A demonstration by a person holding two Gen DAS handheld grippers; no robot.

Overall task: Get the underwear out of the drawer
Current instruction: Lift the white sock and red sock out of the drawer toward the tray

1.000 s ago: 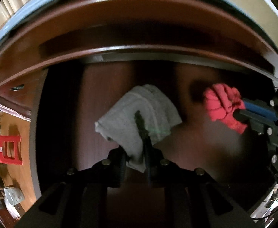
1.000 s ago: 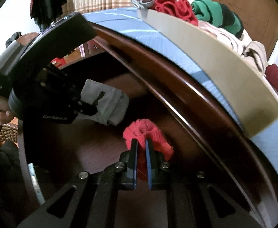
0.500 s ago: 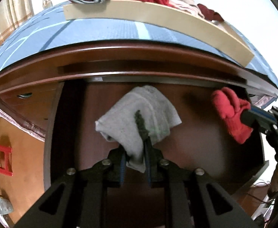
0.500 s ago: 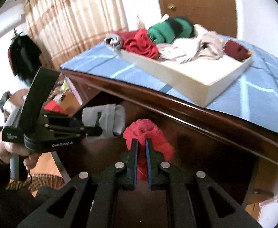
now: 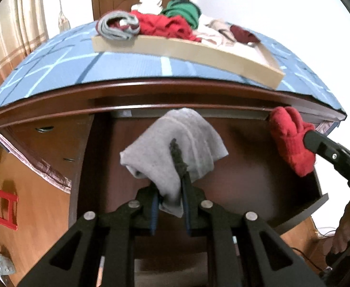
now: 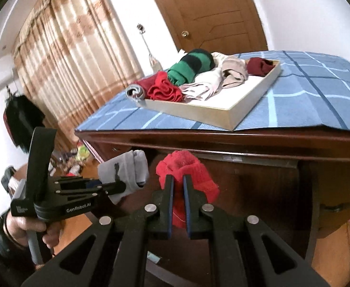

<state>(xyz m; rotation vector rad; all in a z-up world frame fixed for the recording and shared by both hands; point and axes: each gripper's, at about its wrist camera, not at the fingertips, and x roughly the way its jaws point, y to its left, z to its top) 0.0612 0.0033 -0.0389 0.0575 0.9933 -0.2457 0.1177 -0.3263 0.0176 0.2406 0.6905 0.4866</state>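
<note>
My left gripper (image 5: 171,186) is shut on folded grey underwear (image 5: 175,141) and holds it in the air over the open dark wooden drawer (image 5: 301,217). The same grey underwear (image 6: 127,169) and left gripper (image 6: 117,186) show at the left of the right wrist view. My right gripper (image 6: 178,181) is shut on rolled red underwear (image 6: 189,172), lifted in front of the desk edge. That red underwear (image 5: 292,138) hangs at the right of the left wrist view, just below the desk top.
A pale wooden tray (image 6: 222,110) with several rolled garments sits on the blue checked cloth (image 6: 294,95) covering the desk. A person's hand (image 6: 29,229) grips the left tool. A red stool (image 5: 0,205) stands on the floor at the left. Curtains (image 6: 67,55) and a door (image 6: 210,12) lie behind.
Both grippers have risen out of the drawer with their garments. The desk top and tray have come into full view, and the right gripper has rolled towards level.
</note>
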